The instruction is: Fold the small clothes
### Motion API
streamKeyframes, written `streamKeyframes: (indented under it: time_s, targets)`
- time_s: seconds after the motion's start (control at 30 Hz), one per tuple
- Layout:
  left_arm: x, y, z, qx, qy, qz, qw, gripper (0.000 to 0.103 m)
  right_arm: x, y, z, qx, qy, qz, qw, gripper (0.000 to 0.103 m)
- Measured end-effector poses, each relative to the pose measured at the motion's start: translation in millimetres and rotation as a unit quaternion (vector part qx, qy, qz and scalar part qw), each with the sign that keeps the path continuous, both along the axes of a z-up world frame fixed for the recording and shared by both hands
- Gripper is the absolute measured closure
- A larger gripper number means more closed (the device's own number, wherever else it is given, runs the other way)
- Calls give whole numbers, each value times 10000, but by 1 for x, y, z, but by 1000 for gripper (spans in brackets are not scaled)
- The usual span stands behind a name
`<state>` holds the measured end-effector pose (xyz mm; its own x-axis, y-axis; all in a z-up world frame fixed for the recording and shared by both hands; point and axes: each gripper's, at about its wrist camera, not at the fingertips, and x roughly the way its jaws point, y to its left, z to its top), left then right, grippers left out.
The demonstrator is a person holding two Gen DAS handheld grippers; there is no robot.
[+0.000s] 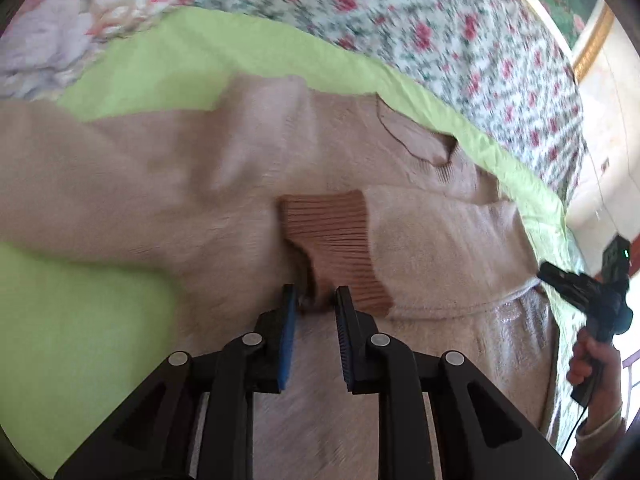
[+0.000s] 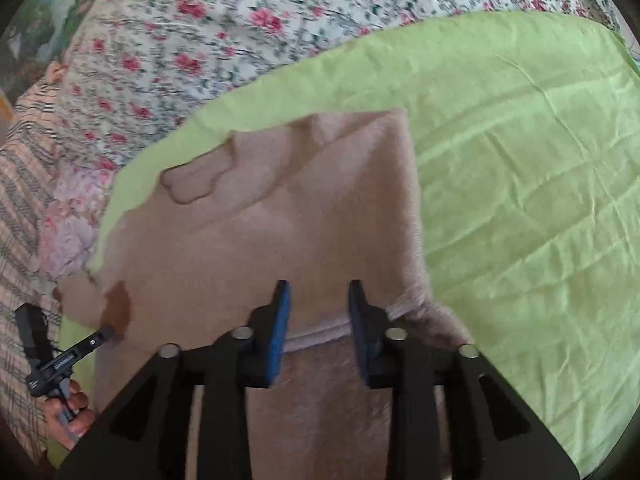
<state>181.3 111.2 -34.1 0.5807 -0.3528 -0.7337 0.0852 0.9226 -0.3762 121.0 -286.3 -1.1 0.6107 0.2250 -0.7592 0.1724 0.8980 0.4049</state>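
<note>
A beige knit sweater [image 1: 200, 168] lies spread on a light green sheet [image 1: 80, 320]. Its darker brown ribbed cuff [image 1: 336, 232] is folded onto the body. My left gripper [image 1: 316, 296] is shut on the cuff's near corner. In the right wrist view the sweater [image 2: 280, 220] fills the middle, with its pale folded edge [image 2: 316, 334] running between my fingers. My right gripper [image 2: 318, 292] is open over that edge, its jaws well apart. The right gripper also shows at the right edge of the left wrist view [image 1: 556, 276], and the left gripper at lower left in the right wrist view [image 2: 106, 334].
A floral bedspread [image 1: 440, 20] lies beyond the green sheet [image 2: 520, 160]. A plaid cloth [image 2: 24, 200] lies at the left of the right wrist view. A cream wall with gold trim [image 1: 596, 52] stands at the far right.
</note>
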Motion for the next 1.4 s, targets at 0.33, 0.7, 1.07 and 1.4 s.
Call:
streamKeyframes:
  time_s: [0.33, 0.7, 1.07, 1.4]
  targets:
    - [-31, 171, 6, -695, -48, 2241, 9721, 27, -36, 63, 5, 380, -28, 560, 9977, 54]
    - [9, 292, -10, -1610, -76, 2951, 9418, 27, -35, 111, -16, 500, 243, 967, 9938, 54]
    - [10, 237, 45, -938, -899, 2649, 9555, 98, -45, 109, -9, 486, 171, 989, 9938, 54]
    - [17, 48, 87, -447, -1370, 766, 9866, 99, -63, 80, -1, 667, 11, 709, 9953, 54]
